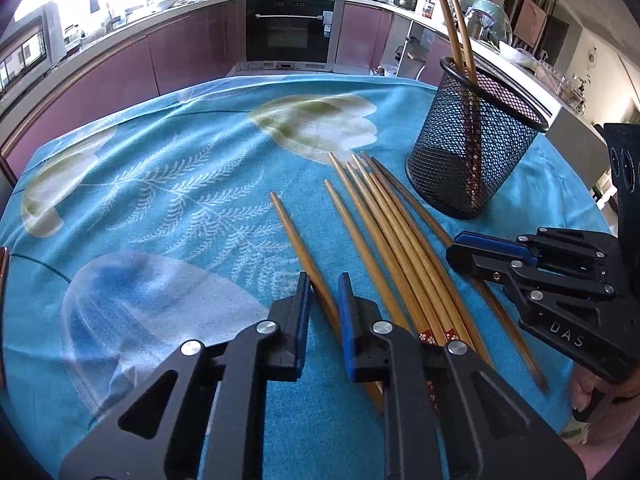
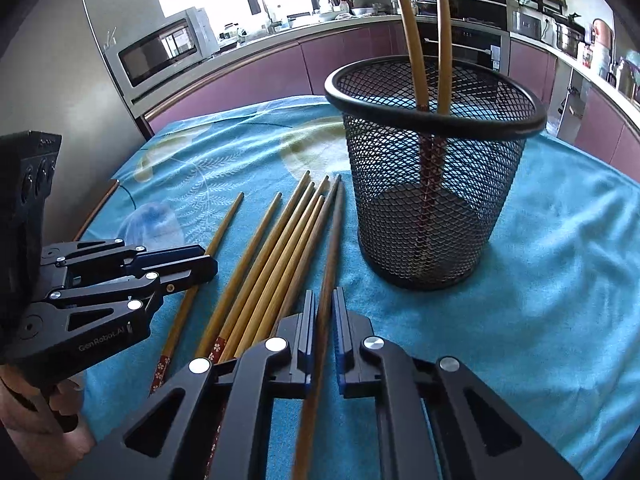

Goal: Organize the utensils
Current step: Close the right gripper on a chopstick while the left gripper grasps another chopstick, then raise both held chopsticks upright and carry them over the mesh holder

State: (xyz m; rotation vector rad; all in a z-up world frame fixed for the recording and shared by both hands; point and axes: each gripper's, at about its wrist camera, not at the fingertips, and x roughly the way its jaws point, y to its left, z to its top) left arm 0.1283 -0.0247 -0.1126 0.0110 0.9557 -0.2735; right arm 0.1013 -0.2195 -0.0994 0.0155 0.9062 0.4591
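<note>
Several wooden chopsticks (image 1: 392,236) lie side by side on the blue cloth; they also show in the right wrist view (image 2: 276,248). A black mesh cup (image 1: 472,140) stands at the right with two chopsticks (image 1: 456,20) in it; the cup (image 2: 432,184) is close in the right wrist view. My left gripper (image 1: 324,292) is nearly closed around the leftmost chopstick (image 1: 296,240), low on the cloth. My right gripper (image 2: 325,308) straddles the rightmost, darker chopstick (image 2: 332,240), its jaws narrowly apart beside it. The right gripper also shows in the left wrist view (image 1: 472,252).
The table carries a blue flowered cloth (image 1: 160,200). Behind it run purple kitchen cabinets, an oven (image 1: 292,28) and a microwave (image 2: 160,52). The cloth's far edge drops off close behind the cup.
</note>
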